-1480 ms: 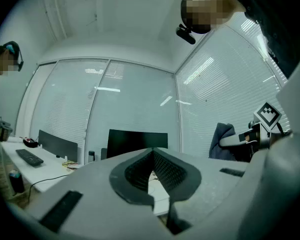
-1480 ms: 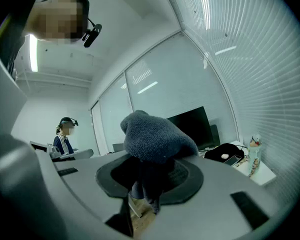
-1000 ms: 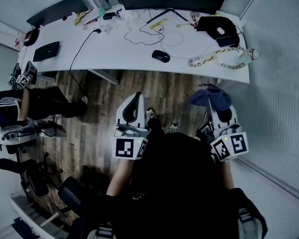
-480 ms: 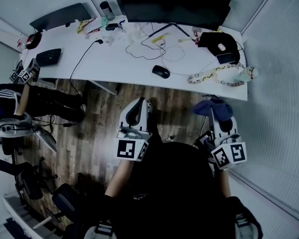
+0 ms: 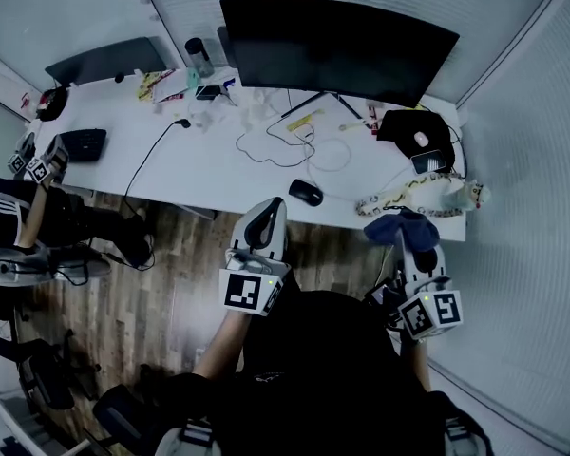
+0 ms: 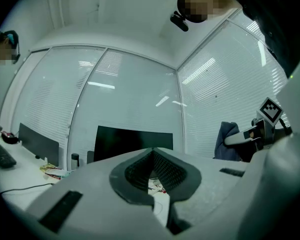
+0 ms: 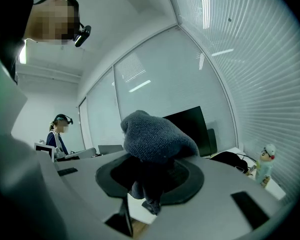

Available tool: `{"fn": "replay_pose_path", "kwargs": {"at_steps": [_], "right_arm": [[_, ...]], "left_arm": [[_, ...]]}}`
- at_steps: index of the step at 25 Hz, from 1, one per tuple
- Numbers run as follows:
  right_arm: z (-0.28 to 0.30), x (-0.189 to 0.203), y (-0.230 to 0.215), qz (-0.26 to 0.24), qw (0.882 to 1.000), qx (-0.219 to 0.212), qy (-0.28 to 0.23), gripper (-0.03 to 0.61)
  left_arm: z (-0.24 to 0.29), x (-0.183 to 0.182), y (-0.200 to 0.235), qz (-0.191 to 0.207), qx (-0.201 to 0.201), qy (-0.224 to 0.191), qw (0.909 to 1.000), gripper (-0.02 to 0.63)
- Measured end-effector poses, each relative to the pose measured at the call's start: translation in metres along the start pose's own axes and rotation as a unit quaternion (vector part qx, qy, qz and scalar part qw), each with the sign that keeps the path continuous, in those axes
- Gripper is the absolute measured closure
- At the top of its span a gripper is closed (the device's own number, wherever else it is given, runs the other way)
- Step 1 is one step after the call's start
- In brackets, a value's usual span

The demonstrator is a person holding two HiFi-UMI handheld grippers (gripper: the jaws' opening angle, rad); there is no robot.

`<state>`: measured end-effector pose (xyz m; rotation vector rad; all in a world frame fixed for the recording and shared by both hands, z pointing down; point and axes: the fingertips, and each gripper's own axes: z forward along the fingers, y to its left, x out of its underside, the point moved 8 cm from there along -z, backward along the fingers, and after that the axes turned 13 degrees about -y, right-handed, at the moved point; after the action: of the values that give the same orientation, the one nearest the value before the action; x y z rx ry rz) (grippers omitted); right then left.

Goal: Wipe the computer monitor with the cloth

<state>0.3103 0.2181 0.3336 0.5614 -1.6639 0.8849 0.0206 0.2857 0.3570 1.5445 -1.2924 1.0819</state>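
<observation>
Monitor (image 5: 337, 50): large, dark screen, upright on its stand at the far edge of the white worktop (image 5: 218, 174), right of middle. Nothing touches it.

Person (image 5: 14, 221): seated off the worktop's left end, striped sleeve.

Keyboard (image 5: 81, 144): black, at the left end of the worktop.

Second screen (image 5: 109, 60): dark, at the far left corner.

Bottle (image 5: 199, 57): at the far edge, just left of the monitor.

Cables (image 5: 299, 145): loose loops in front of the monitor's stand.

Left claw (image 5: 269, 218): off the near edge, over the wooden floor (image 5: 171, 283). It is clenched, with the pads together and nothing between them. Its own view (image 6: 152, 171) looks toward the monitor.

Mouse (image 5: 306, 192): black, by the near edge, about the middle.

Cloth (image 5: 404, 228): dark blue-grey and bunched, pinched in the right claw and bulging above the pads (image 7: 157, 136). It sits at the near edge toward the right end, well apart from the monitor.

Right claw (image 5: 413, 245): clenched on the cloth, off the near edge.

Black pad (image 5: 404, 126): toward the far right corner.

Toy snake (image 5: 399, 198): patterned, curled along the near edge at the right end.

Figurine (image 5: 475, 196): small and pale, at the near right corner, just beside the snake.
</observation>
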Motion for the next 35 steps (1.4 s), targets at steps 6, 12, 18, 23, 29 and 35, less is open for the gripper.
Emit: {"fn": "replay_pose_path", "kwargs": {"at_steps": [6, 12, 18, 23, 29, 35], "right_arm": [[0.084, -0.002, 0.007, -0.001, 1.0, 0.005, -0.008, 0.466], [0.16, 0.003, 0.017, -0.001, 1.0, 0.003, -0.007, 0.465], [0.238, 0.002, 0.039, -0.014, 0.999, -0.031, -0.011, 0.465], [0.304, -0.002, 0.064, -0.034, 0.996, -0.083, -0.018, 0.465], [0.37, -0.011, 0.095, -0.071, 0.989, -0.132, -0.02, 0.464], [0.433, -0.029, 0.129, -0.123, 0.974, -0.187, -0.036, 0.464]], "left_arm": [[0.069, 0.003, 0.055, -0.011, 0.017, -0.015, 0.9997, 0.606], [0.119, 0.01, 0.112, -0.011, 0.028, -0.01, 0.9995, 0.606], [0.15, 0.018, 0.173, -0.015, 0.018, -0.01, 0.9997, 0.606], [0.162, 0.028, 0.212, -0.011, 0.012, -0.012, 0.9998, 0.606], [0.172, 0.029, 0.24, -0.026, 0.008, -0.006, 0.9996, 0.606], [0.189, 0.02, 0.262, -0.032, 0.001, -0.036, 0.9988, 0.606]]}}
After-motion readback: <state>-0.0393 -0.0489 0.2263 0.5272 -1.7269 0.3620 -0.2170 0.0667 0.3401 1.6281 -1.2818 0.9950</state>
